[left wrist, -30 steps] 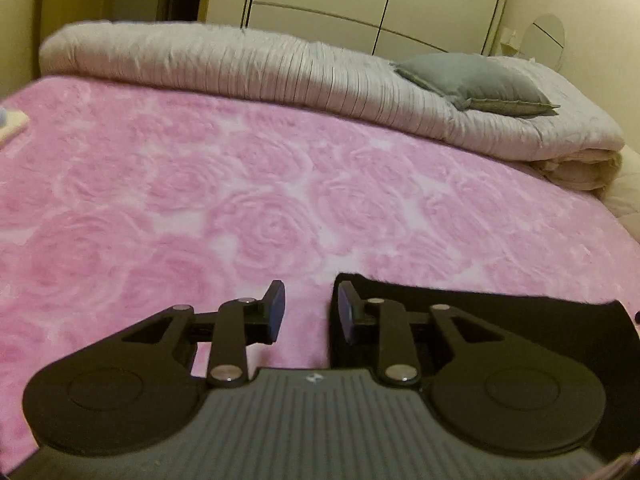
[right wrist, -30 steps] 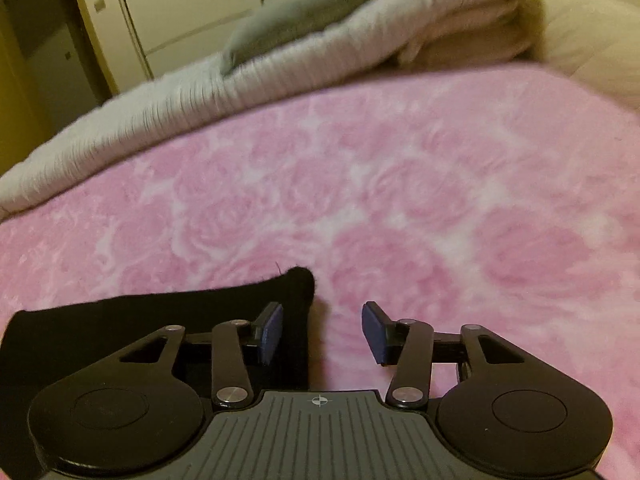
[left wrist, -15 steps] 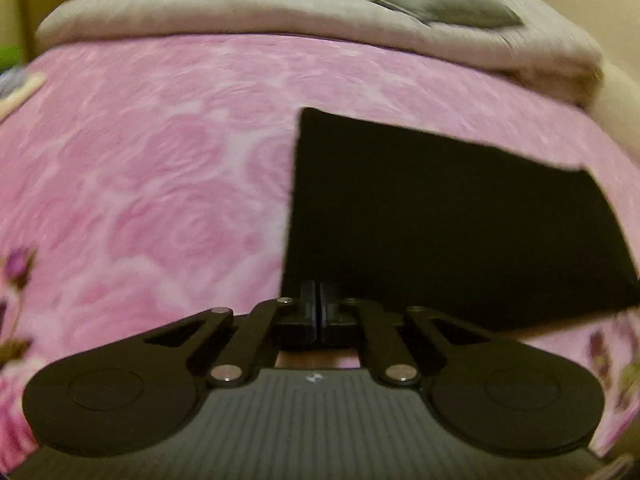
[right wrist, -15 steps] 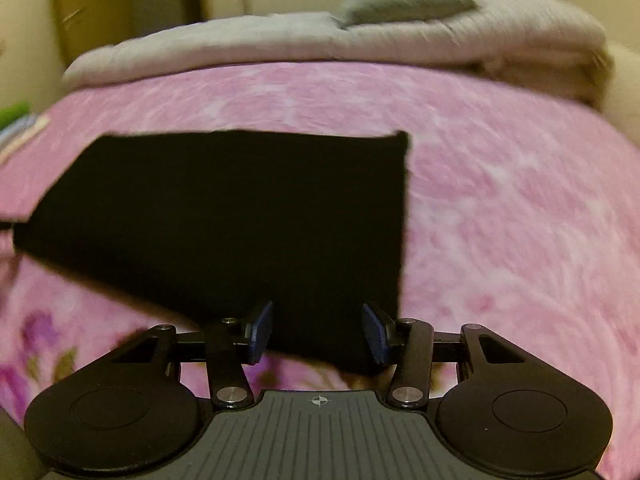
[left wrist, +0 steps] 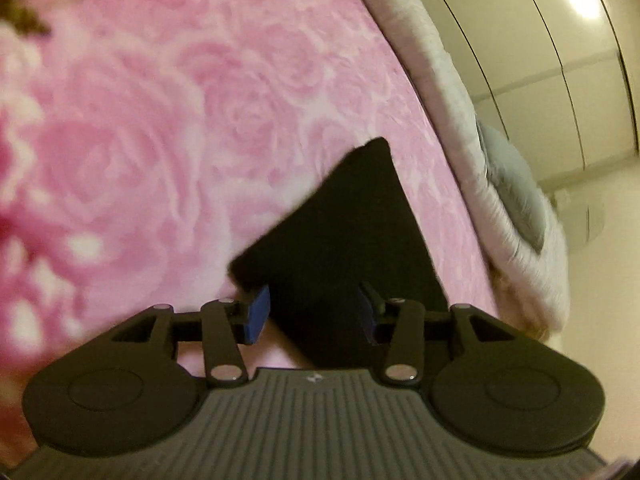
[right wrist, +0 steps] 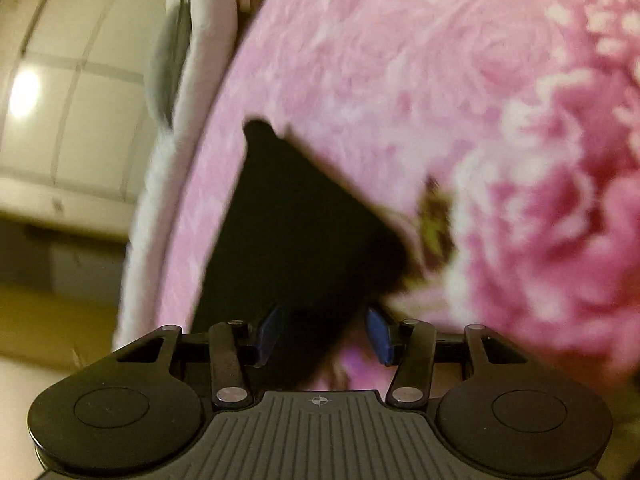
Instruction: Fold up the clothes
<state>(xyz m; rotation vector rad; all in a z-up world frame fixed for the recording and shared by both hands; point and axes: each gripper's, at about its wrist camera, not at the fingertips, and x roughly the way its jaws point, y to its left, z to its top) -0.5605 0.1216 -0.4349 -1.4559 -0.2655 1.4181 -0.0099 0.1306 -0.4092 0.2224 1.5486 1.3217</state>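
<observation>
Letting go: my left gripper (left wrist: 314, 312) and right gripper (right wrist: 322, 334) are opening around the black cloth (left wrist: 344, 236), pointing at twelve o'clock on the pink blanket (left wrist: 160, 140). More folds probably remain.

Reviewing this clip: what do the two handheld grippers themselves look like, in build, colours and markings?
Both match. The left gripper and right gripper each have a grey ribbed body with a small crosshair-like mark at its front edge, two round black discs at the sides, and black linkage arms with silver pivot pins. Blue pads line the fingers. No cables, hands or sleeves show.
</observation>
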